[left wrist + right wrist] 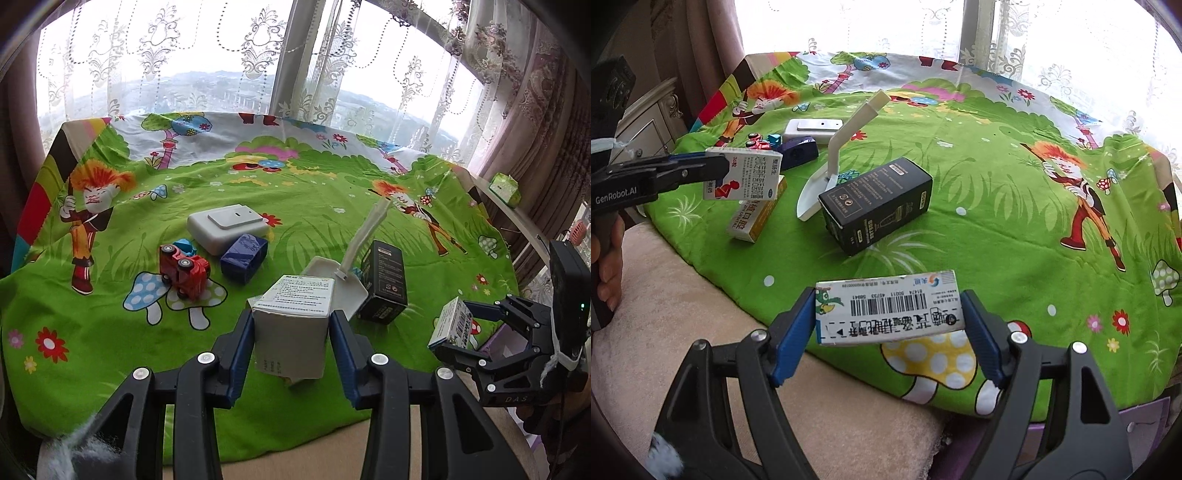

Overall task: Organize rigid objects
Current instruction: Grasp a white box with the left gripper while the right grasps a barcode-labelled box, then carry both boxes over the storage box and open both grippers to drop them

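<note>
While clamped, barcode box (886,308) lies crosswise — level.

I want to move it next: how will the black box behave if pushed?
The black box lies on its long side, so it probably slides rather than tips. The wrinkled cloth may drag. It likely nudges the white scoop beside it.

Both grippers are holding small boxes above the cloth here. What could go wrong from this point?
The left gripper pinches a white medicine box that looks dented at its lower end, so it might crush or slip. The right gripper holds a barcode box near the cloth's edge; released here, it might fall off. The upright scoop beside the black box could get knocked.
</note>
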`<state>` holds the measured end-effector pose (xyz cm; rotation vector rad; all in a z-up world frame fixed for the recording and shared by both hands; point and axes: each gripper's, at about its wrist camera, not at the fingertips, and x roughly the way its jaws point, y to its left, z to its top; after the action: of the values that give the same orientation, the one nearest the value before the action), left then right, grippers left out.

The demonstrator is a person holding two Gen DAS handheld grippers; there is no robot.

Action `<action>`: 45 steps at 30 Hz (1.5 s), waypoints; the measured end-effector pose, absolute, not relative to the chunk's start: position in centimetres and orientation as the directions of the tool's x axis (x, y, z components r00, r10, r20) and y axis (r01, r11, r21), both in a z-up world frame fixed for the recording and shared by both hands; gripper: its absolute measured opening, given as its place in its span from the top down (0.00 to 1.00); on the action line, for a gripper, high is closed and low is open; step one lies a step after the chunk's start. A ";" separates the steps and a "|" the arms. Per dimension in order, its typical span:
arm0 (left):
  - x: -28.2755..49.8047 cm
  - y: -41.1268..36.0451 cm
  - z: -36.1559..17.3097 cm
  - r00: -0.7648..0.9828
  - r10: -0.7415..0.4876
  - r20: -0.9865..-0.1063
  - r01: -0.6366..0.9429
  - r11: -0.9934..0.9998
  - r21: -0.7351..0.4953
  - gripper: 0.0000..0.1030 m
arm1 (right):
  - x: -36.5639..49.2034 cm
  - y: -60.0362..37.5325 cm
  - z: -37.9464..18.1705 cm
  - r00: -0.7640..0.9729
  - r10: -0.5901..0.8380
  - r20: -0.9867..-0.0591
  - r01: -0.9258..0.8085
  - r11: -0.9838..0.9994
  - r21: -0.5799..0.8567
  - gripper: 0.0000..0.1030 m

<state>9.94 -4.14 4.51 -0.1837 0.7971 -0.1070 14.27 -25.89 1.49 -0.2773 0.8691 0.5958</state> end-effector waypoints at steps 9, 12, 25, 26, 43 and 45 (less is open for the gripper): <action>7.2 -6.6 3.6 0.598 -0.258 -0.759 0.094 0.963 -0.253 0.59 | 11.1 -27.0 2.3 0.500 0.379 -0.778 -0.566 0.823 0.037 0.23; 6.9 -7.1 2.7 0.550 -0.310 -0.776 0.104 0.947 -0.304 0.60 | 10.3 -27.7 2.5 0.502 0.377 -0.778 -0.552 0.832 0.047 0.23; 6.0 -9.7 3.1 0.502 -0.456 -0.735 0.130 0.880 -0.457 0.61 | 8.0 -31.9 3.3 0.536 0.335 -0.775 -0.450 0.890 0.074 0.23; 6.1 -10.2 3.2 0.497 -0.469 -0.730 0.141 0.874 -0.465 0.61 | 7.9 -32.4 3.4 0.539 0.332 -0.774 -0.442 0.894 0.075 0.23; 7.5 -21.2 4.7 0.389 -0.570 -0.723 0.333 0.819 -0.467 0.61 | 7.8 -44.4 4.9 0.628 0.149 -0.764 -0.150 0.986 0.069 0.23; 7.5 -22.6 4.9 0.376 -0.578 -0.724 0.363 0.811 -0.458 0.61 | 7.9 -45.6 4.9 0.635 0.124 -0.763 -0.115 0.991 0.066 0.23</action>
<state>7.46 -22.59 4.87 -0.2378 1.0208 -0.6094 7.90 -45.56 4.91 0.0118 0.8726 0.1367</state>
